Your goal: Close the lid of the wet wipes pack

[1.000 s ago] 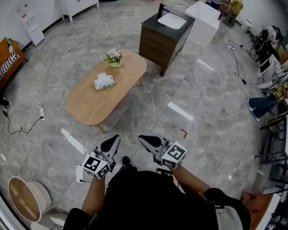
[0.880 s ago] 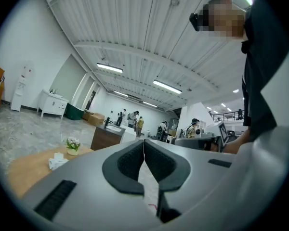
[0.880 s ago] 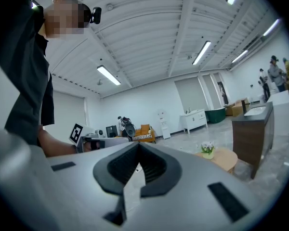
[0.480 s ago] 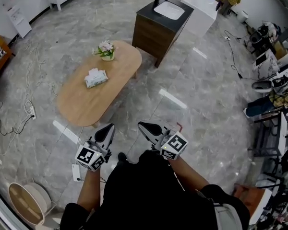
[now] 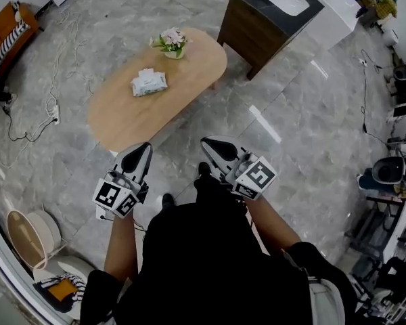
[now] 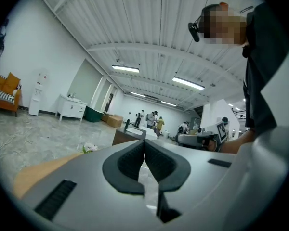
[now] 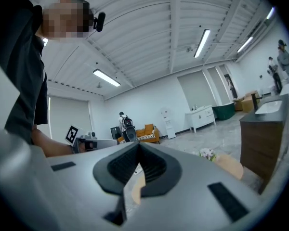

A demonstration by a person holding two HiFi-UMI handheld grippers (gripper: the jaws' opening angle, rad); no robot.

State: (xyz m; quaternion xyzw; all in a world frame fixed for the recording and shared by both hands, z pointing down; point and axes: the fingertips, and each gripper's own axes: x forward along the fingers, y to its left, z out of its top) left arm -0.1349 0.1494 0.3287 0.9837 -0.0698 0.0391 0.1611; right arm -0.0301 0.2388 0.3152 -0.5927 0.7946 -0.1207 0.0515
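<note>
Shifted since the earlier frames: head view swung round, dark cabinet farther right, both claws higher in the picture.
Head view, wet wipes pack: lying flat on the oval wooden surface, toward its far half, near the flower pot but apart from it; too small to tell whether the lid is up or down.
Head view, left claw: held over the floor by the near end of the surface, well apart from the pack.
Head view, right claw: beside the left one, likewise over the floor.
Head view, only here: round basket at lower left, orange chair at upper left.
Left gripper view, jaws: pressed together at the tips, nothing between them.
Left gripper view, background: edge of the surface and the flowers at left, cabinet behind, right claw at right, people far off; pack not seen.
Right gripper view, jaws: pressed together, nothing pinched.
Right gripper view, background: flowers, end of the surface and cabinet at right, left claw at left; pack not seen.
</note>
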